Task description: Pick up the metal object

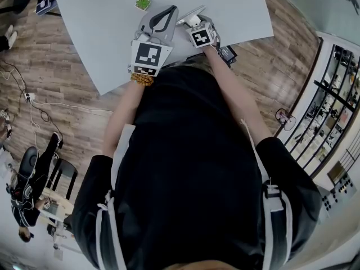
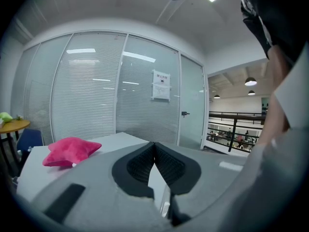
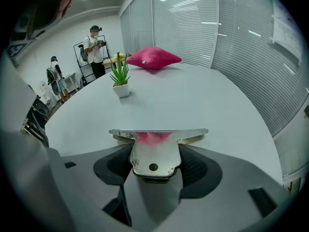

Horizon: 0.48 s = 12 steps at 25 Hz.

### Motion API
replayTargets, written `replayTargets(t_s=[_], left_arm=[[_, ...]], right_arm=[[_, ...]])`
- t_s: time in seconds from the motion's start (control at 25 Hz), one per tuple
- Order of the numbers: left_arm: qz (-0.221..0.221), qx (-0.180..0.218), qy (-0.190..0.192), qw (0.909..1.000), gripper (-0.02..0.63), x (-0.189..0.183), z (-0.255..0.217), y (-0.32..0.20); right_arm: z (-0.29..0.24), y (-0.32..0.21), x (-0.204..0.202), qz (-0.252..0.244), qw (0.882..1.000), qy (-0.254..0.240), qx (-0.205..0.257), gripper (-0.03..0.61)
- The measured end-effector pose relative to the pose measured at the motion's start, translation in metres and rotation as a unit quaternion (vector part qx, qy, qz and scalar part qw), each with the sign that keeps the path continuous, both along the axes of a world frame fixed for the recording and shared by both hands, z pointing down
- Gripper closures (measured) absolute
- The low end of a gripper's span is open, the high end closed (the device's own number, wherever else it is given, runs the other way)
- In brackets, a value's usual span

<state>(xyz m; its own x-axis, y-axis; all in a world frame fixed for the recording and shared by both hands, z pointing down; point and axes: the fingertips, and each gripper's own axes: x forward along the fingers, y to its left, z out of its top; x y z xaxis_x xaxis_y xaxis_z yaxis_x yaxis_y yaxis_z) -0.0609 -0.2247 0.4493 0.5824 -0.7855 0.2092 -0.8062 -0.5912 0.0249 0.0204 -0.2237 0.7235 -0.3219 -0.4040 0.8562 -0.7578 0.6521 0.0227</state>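
Observation:
The metal object (image 3: 154, 149) is a shiny T-shaped plate with a small hole and a wide bar across its far end. My right gripper (image 3: 155, 154) is shut on its stem and holds it above the grey table (image 3: 203, 105). In the head view the metal object (image 1: 186, 16) sticks out ahead of the right gripper (image 1: 194, 20), over the table's near edge. Just left of it is my left gripper (image 1: 170, 11). In the left gripper view that gripper (image 2: 154, 148) is shut, pads touching, with nothing between them.
A small potted plant (image 1: 143, 2) stands farther out on the table (image 1: 107, 27), also visible in the right gripper view as the plant (image 3: 119, 79). A pink cushion (image 3: 153, 58) lies at the far end. Two people (image 3: 94, 45) stand beyond the table. Glass walls surround the room.

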Motion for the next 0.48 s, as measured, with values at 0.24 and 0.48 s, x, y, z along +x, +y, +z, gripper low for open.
replayTargets(t_s=[0.24,0.48], left_arm=[[0.001,-0.001,-0.005,1.0000,0.612,0.005,0.001,0.006],[-0.001,0.000,-0.009,1.0000,0.612,0.003,0.002,0.009]], right_arm=[[-0.010,0.000,-0.005,-0.010,1.000,-0.011,0.013,0.291],[-0.022,0.002,-0.003,-0.004,0.999,-0.019,0.029,0.291]])
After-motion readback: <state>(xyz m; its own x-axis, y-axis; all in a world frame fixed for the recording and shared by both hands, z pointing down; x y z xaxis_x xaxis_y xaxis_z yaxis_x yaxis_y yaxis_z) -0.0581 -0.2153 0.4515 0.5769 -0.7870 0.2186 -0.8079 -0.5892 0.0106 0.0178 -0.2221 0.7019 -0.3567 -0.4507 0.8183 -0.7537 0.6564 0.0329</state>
